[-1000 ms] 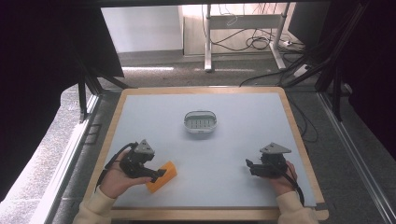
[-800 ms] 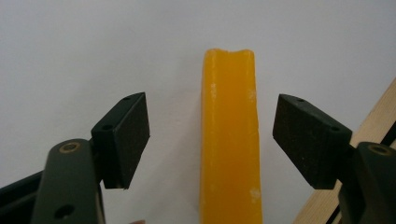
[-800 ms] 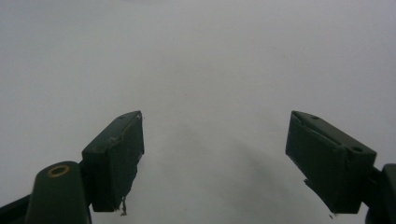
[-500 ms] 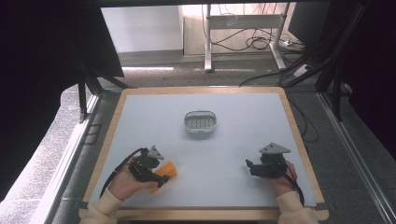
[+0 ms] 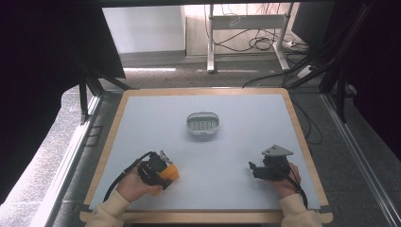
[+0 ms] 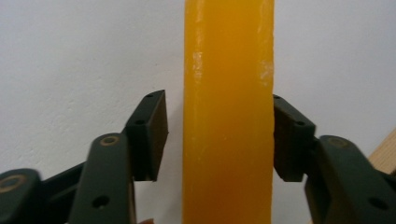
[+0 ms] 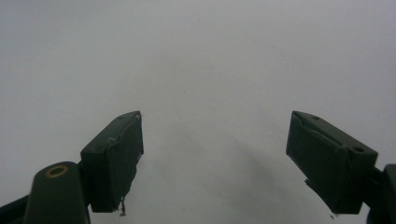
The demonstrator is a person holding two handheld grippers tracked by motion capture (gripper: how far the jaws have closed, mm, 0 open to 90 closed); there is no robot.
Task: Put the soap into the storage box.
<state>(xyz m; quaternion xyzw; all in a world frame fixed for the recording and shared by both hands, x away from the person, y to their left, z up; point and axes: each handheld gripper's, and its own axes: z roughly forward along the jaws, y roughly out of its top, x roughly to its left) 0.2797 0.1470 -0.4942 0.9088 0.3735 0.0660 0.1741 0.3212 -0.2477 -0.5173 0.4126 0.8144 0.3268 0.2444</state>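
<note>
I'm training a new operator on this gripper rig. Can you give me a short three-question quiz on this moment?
1. True or false: the orange bar lies between the left gripper's jaws.
2. Which stands farther from the person: A) the orange bar, B) the small white basket?
3. What does the right gripper have between its jaws?

Key:
1. True; one pad touches it, the other stands just off it.
2. B.
3. Nothing; they stand open over the bare table.

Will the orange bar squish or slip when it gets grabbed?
The bar looks solid and waxy, like soap, so it probably stays stiff. Its glossy sides might slip. Flat sides between the left gripper jaws suggest it won't roll.
</note>
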